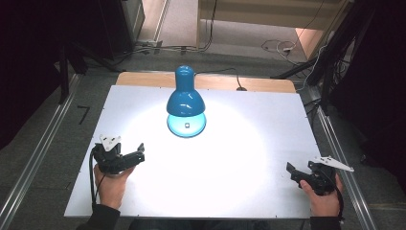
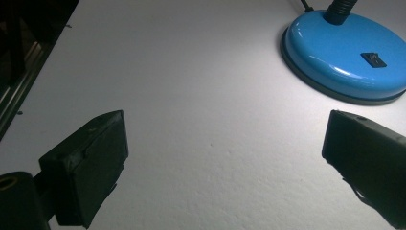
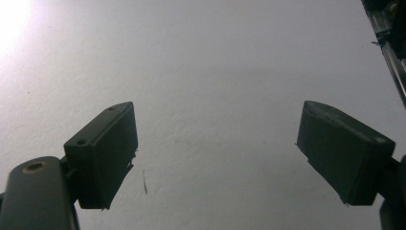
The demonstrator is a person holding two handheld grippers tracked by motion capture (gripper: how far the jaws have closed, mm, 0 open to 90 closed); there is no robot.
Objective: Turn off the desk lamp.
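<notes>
— Two grippers, both empty; is that how you have them?

— Yes; my left gripper (image 1: 140, 152) rests low near the left edge of the white matte table board (image 1: 268, 191), jaws spread wide with nothing between them; in the left gripper view there is only bare board in the gap. My right gripper (image 1: 290, 169) sits near the right edge, jaws just as wide, also holding nothing.

— Why so far apart?

— I judge it a ready stance; each hand keeps to its own side, so neither cable nor jaw crosses the lit middle, and either one can go in without fouling the other.

— And the thing you mean to handle?

— The glossy blue metal desk lamp (image 1: 186, 98) stands toward the far middle of the board, well apart from both grippers; its bell-shaped shade points down over its round blue base (image 2: 342, 60), and it is switched on, throwing a bright pool across the centre.

— Which hand is better placed?

— The left, I think; its jaws already point toward the base, and its camera picks out the small black rocker switch (image 2: 373, 59) on top of the base and the black flexible neck (image 2: 341, 9) rising from the rear; the right looks across plain board toward the table's metal side rail (image 3: 390, 43).

— Why open the jaws so wide?

— The base is broad; a narrow gap would not clear its rim.
</notes>
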